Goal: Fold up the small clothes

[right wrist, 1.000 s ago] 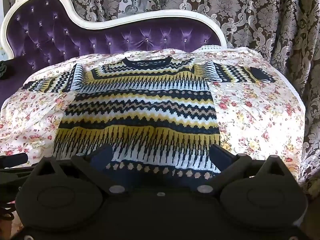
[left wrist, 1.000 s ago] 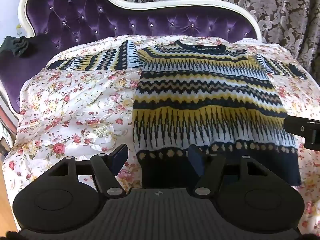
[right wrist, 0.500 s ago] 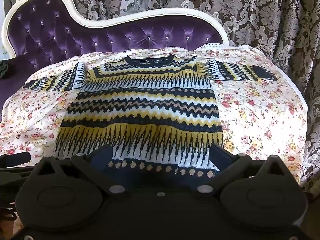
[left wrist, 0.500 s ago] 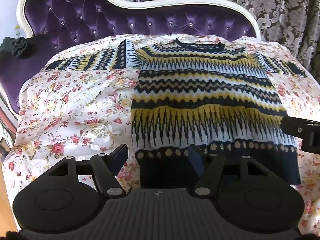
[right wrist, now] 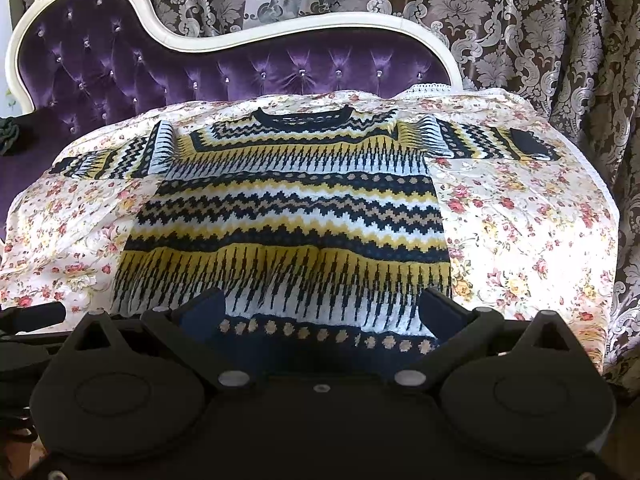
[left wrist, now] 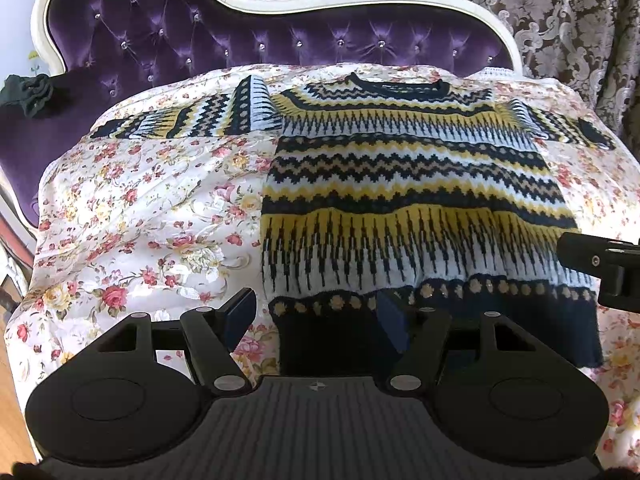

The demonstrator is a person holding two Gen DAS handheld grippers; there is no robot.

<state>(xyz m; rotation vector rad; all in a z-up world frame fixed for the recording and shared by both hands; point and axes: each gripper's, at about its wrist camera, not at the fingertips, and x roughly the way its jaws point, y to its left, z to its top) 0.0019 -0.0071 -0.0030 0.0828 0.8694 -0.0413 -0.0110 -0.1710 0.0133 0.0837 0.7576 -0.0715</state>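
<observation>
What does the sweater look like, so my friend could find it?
Look at the purple sofa with a flowery sheet over its seat. The sweater lies flat on it, sleeves spread: the only knit thing, with navy, yellow and white zigzag stripes.

Knitted sweater: thick, matt wool-like yarn with a slightly fuzzy surface. Floral bedspread: smooth woven cloth with a faint satin sheen. Sofa back: purple velvet, button-tufted with glinting studs, framed in glossy cream-painted trim. Curtain: heavy damask cloth, its pale pattern lightly lustrous. Left tool and right tool: matt black plastic, with small bright metal pins at the pivots.
</observation>
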